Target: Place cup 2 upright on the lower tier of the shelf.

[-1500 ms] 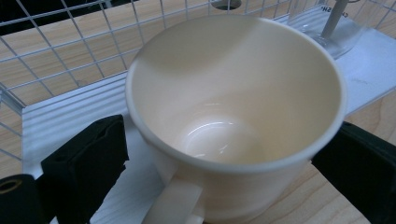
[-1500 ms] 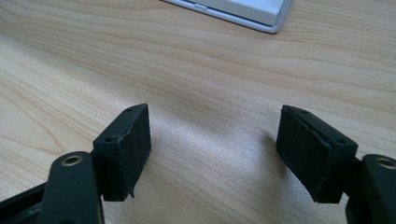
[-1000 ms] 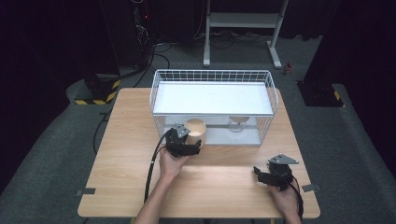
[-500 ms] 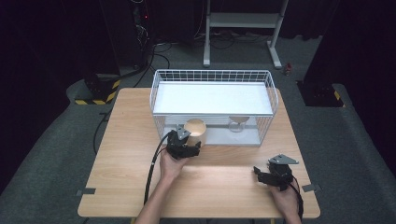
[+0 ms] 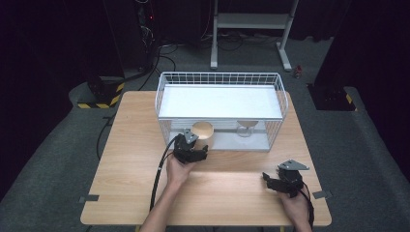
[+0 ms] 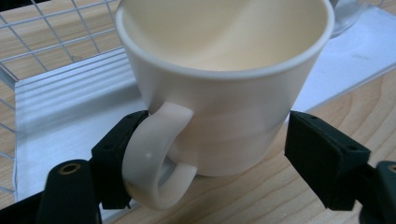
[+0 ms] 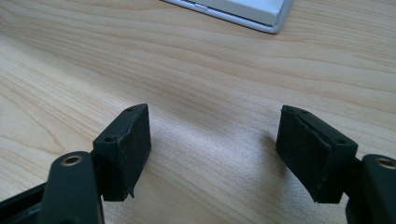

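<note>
A cream cup point(image 5: 203, 130) with a loop handle point(image 6: 154, 158) stands upright on the wood at the front edge of the white wire basket point(image 5: 220, 77). My left gripper point(image 5: 193, 147) reaches it from the near side. Its jaws have just been closing, and the cup's lower body point(image 6: 224, 126) now sits between them. One pad is tucked behind the handle and the other pad point(image 6: 322, 154) meets the opposite wall. My right gripper point(image 5: 285, 182) rests near the table's front right, open, with bare wood between its pads point(image 7: 126, 149).
A clear glass point(image 5: 246, 128) stands inside the basket to the right of the cup, its base showing in the left gripper view as glass point(image 6: 348, 14). The basket's white floor point(image 6: 60, 107) lies behind the cup. The wooden table point(image 5: 135, 145) spreads to both sides.
</note>
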Demonstrator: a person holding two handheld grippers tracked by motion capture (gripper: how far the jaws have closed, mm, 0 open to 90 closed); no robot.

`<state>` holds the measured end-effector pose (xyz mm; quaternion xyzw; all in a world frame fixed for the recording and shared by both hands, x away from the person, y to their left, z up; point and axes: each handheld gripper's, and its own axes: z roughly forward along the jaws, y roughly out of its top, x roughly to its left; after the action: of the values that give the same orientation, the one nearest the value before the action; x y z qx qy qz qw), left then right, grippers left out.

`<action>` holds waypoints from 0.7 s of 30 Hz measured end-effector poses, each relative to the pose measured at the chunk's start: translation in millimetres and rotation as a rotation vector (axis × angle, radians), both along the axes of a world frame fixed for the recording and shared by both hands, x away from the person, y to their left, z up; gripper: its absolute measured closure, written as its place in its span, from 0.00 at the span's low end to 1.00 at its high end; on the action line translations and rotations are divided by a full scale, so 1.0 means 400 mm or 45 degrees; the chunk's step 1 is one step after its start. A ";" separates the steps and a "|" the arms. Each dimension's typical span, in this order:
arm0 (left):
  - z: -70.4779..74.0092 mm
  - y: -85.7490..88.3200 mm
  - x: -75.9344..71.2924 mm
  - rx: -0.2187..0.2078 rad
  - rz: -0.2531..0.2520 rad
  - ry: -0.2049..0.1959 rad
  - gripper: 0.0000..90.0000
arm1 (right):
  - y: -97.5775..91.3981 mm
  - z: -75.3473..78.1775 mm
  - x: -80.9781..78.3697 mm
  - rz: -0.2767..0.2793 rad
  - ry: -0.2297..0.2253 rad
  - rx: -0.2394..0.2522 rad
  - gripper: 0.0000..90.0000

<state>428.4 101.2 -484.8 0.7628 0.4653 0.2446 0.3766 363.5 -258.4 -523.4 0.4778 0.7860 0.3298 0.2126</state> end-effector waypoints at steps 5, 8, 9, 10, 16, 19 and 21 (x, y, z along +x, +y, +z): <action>-0.004 0.000 0.006 0.006 0.004 0.011 0.29 | 0.000 0.000 0.000 0.000 0.000 0.000 0.29; -0.007 -0.001 0.010 0.012 0.011 0.015 0.31 | 0.000 0.000 0.000 0.000 0.000 0.000 0.29; -0.007 -0.002 0.011 0.013 0.013 0.020 0.31 | 0.000 0.000 0.000 0.000 0.000 0.000 0.29; -0.008 -0.003 0.014 0.018 0.016 0.023 0.31 | 0.000 0.000 0.000 0.000 0.000 0.000 0.29; -0.004 -0.013 0.030 0.045 0.031 0.030 0.33 | 0.000 0.000 0.000 0.000 0.000 0.000 0.29; -0.002 -0.017 0.036 0.049 0.039 0.031 0.35 | 0.000 0.000 0.000 0.001 0.000 0.000 0.29; -0.002 -0.020 0.039 0.044 0.050 0.019 0.37 | 0.000 0.000 0.000 0.000 0.000 -0.001 0.29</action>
<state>443.9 93.2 -485.5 0.7616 0.4788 0.2543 0.3550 363.5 -258.4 -523.5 0.4778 0.7860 0.3295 0.2128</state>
